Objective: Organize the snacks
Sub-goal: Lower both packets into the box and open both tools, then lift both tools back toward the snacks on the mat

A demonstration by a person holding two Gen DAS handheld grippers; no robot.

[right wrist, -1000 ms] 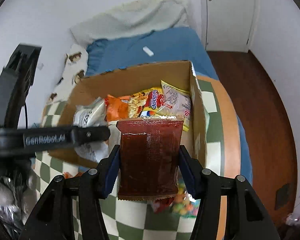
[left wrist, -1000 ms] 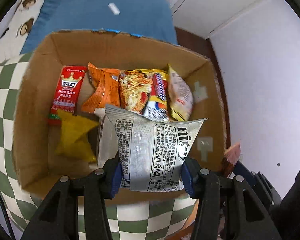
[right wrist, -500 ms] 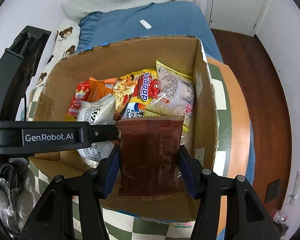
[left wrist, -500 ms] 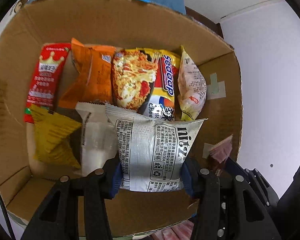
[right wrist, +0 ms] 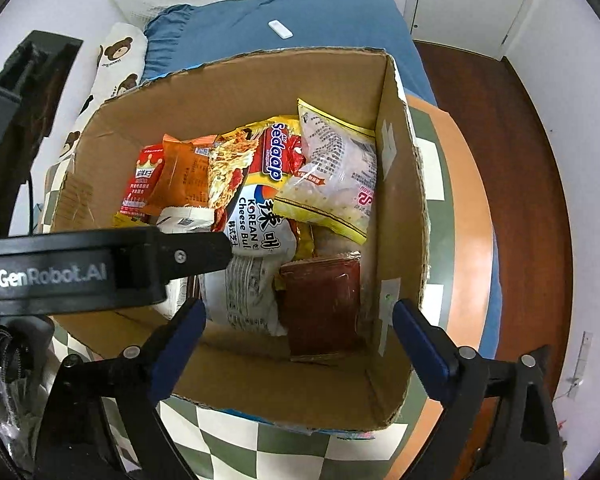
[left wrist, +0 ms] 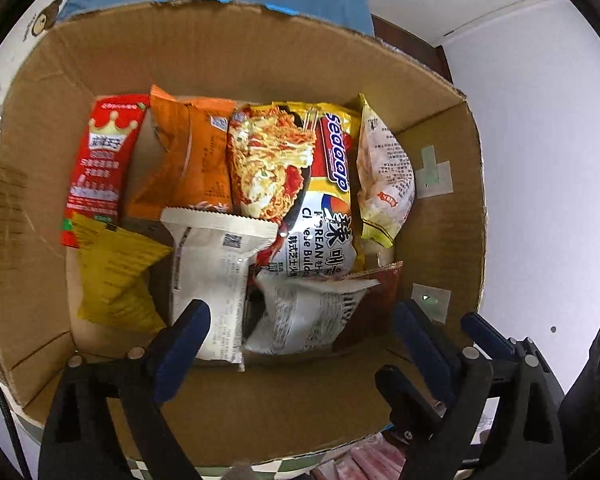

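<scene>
A cardboard box (left wrist: 260, 48) (right wrist: 400, 184) holds several snack packets. My left gripper (left wrist: 300, 336) hangs over its near side with jaws opening, the pads touching nothing. The silver packet (left wrist: 312, 316) (right wrist: 244, 292) lies loose in the box below it. My right gripper (right wrist: 300, 334) is also over the near side with jaws opening, and the dark red packet (right wrist: 320, 304) (left wrist: 380, 300) lies free beneath it by the right wall. Further back lie a noodle pack (left wrist: 284, 168), an orange bag (left wrist: 188, 160), a red packet (left wrist: 100, 168), a yellow one (left wrist: 116, 280) and a white one (left wrist: 208, 276).
The box stands on a green-and-white checked cloth (right wrist: 284, 452) over a round table with an orange rim (right wrist: 468, 240). Behind it is a blue bed (right wrist: 320, 20) with a bear-print pillow (right wrist: 116, 60). Pink packets (left wrist: 372, 460) lie by the box's near edge. Wooden floor (right wrist: 520, 140) is at the right.
Both grippers sank into the box and then opened wide. The silver packet dropped from the left one and the dark red packet from the right one; both now lie in the box.
</scene>
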